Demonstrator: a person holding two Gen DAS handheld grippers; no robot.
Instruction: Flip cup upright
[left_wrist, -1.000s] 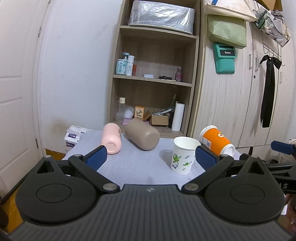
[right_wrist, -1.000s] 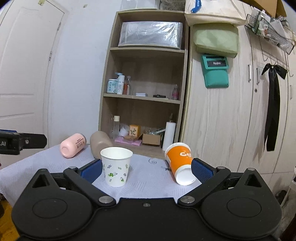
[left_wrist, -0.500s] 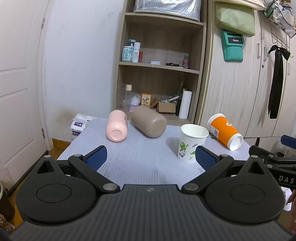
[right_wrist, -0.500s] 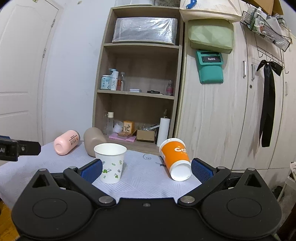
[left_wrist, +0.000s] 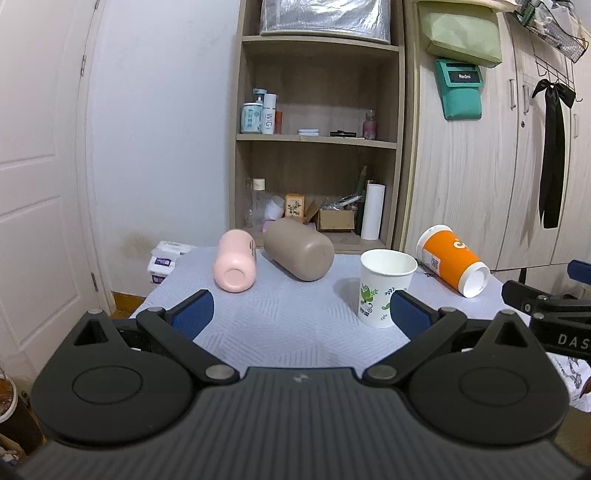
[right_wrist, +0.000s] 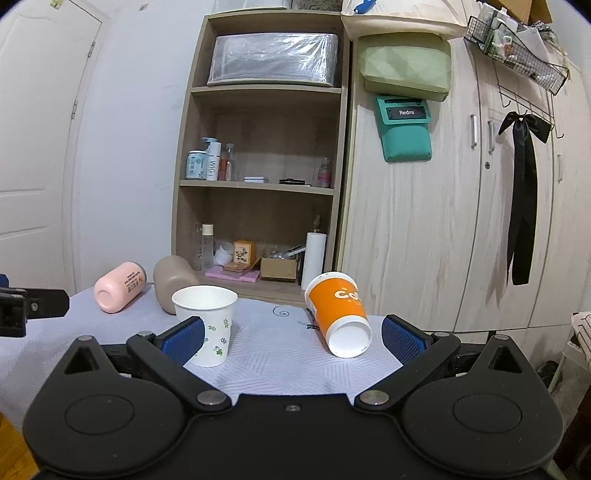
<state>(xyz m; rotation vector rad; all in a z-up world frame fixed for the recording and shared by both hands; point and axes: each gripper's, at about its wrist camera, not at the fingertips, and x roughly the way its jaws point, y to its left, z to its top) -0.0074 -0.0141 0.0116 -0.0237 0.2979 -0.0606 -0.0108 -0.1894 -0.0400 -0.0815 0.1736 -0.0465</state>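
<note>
Pink cup (left_wrist: 235, 263): lies on its side at the far left of my table (left_wrist: 280, 325), base turned toward my left camera
Brown cup (left_wrist: 299, 248): just right of the pink one, also on its side, base toward me; whether the two touch I cannot tell
Left gripper (left_wrist: 301, 312): I hold it low over the near edge, its blue pads (left_wrist: 194, 312) spread wide with nothing between them
White cup (right_wrist: 205, 325): paper, green leaf print, stands upright with its mouth up, near the middle of the cloth
Orange cup (right_wrist: 340, 314): paper, lies on its side right of the white cup and apart from it, white base pointing toward me and to the right, mouth toward the shelf (right_wrist: 258, 184)
Right gripper (right_wrist: 293, 334): fully spread and empty, facing the gap between the white and orange cups; the orange one lies ahead of my right finger
Wardrobe (right_wrist: 461, 221): stands behind the table at the right, a black ribbon (right_wrist: 522, 199) hanging on it
</note>
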